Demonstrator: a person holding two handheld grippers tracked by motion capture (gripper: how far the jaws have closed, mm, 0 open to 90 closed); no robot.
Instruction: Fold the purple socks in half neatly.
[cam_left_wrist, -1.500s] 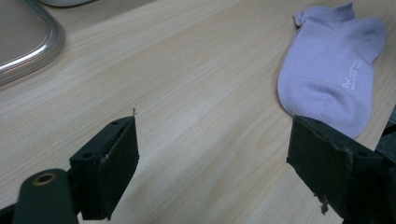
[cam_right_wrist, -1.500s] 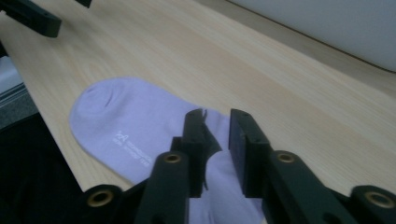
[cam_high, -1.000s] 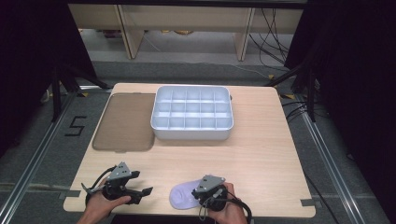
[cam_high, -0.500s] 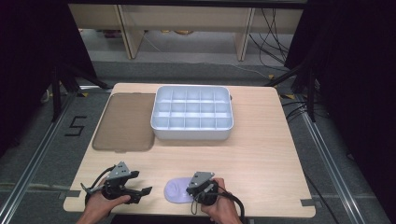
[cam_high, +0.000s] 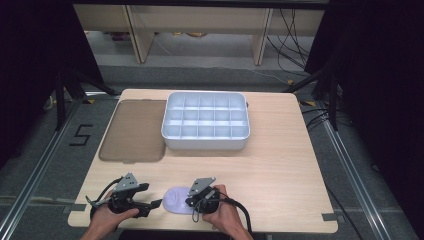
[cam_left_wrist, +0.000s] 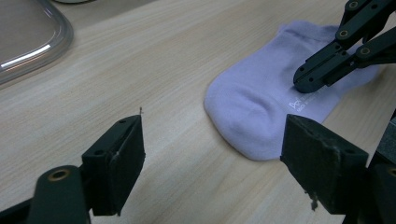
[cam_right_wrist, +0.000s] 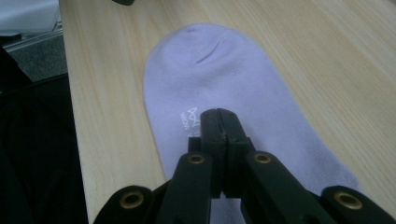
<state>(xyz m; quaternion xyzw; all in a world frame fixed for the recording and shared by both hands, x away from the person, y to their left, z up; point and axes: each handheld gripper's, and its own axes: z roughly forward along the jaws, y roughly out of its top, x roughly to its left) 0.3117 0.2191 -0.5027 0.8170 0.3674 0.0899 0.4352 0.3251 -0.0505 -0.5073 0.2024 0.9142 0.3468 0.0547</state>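
Lilac flat ankle sock (cam_high: 178, 201) is lying near the wooden table's (cam_high: 280, 180) front edge. Right gripper (cam_right_wrist: 219, 122) is pressing down on the sock with its jaws together; whether fabric is pinched, can't tell. Left gripper (cam_left_wrist: 212, 161) is sitting wide open just beside the toe, holding nothing. Bare wood is running beyond to the white compartment tray (cam_high: 205, 121) and brown lid (cam_high: 134, 131).

left hand (cam_high: 107, 216) low at near table edge, holding left gripper (cam_left_wrist: 212, 158) | jaws wide apart, level, aimed toward the right | right hand (cam_high: 220, 212) just beside it, holding right gripper (cam_right_wrist: 219, 119) | jaws pressed together, tips tilted down | forearms enter from bottom
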